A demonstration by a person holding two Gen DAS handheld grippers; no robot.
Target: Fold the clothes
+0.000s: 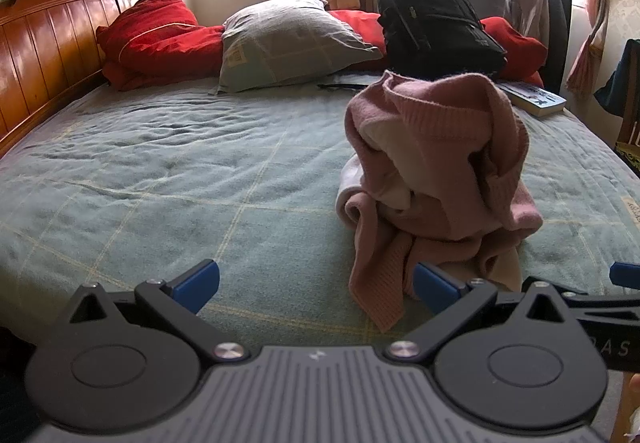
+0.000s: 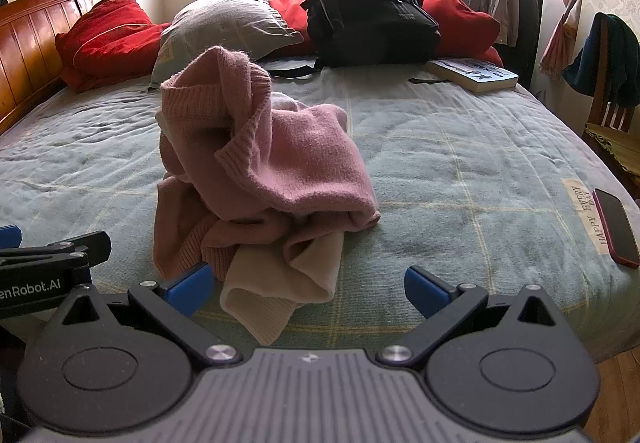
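A pink and cream knit sweater (image 1: pixel 436 171) lies crumpled in a tall heap on the grey-green checked bedspread (image 1: pixel 180 171). In the right wrist view the same sweater (image 2: pixel 272 171) sits ahead, a cream cuff trailing toward the camera. My left gripper (image 1: pixel 316 285) is open over the near edge of the bed, the heap just beyond its right finger. My right gripper (image 2: pixel 308 291) is open too, the cream cuff lying between its blue fingertips without being held. The left gripper's body (image 2: pixel 48 263) shows at the left edge of the right wrist view.
A black backpack (image 2: pixel 368 11), a grey pillow (image 2: pixel 224 27) and red bedding (image 2: pixel 108 39) line the far side. A book (image 2: pixel 472 75) lies at back right, a phone (image 2: pixel 616 227) near the right edge. A wooden headboard (image 1: pixel 44 47) stands left, a chair (image 2: pixel 612 91) right.
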